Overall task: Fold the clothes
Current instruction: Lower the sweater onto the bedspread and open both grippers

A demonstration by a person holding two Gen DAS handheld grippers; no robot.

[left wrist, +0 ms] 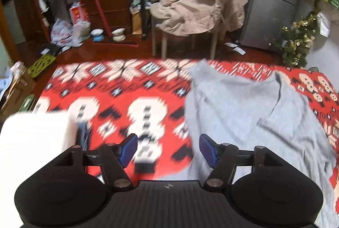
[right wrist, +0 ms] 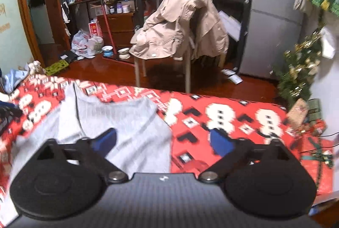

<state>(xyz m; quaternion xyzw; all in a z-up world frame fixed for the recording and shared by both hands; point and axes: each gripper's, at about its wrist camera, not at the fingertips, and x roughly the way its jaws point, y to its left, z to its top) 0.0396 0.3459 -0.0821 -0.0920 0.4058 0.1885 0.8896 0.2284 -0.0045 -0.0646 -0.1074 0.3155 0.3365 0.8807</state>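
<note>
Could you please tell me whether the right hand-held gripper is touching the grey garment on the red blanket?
Cannot tell. In the right wrist view the right hand-held gripper stands open with nothing pinched, but its left pad overlaps the grey garment, so no gap or contact shows plainly.

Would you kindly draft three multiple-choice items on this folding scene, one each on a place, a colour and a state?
1. Where does the grey garment lie?
A. on the patterned red blanket
B. over the chair
C. on the wooden floor

2. What colour is the coat draped over the chair?
A. navy
B. beige
C. green

3. How do the right tongs stand?
A. shut on the grey garment
B. shut on nothing
C. open, gripping nothing

Key:
1 A, the grey cloth is spread on the red blanket in both wrist views.
2 B, the coat is pale tan all over.
3 C, the blue pads sit wide apart, with garment and blanket only behind the gap.
</note>
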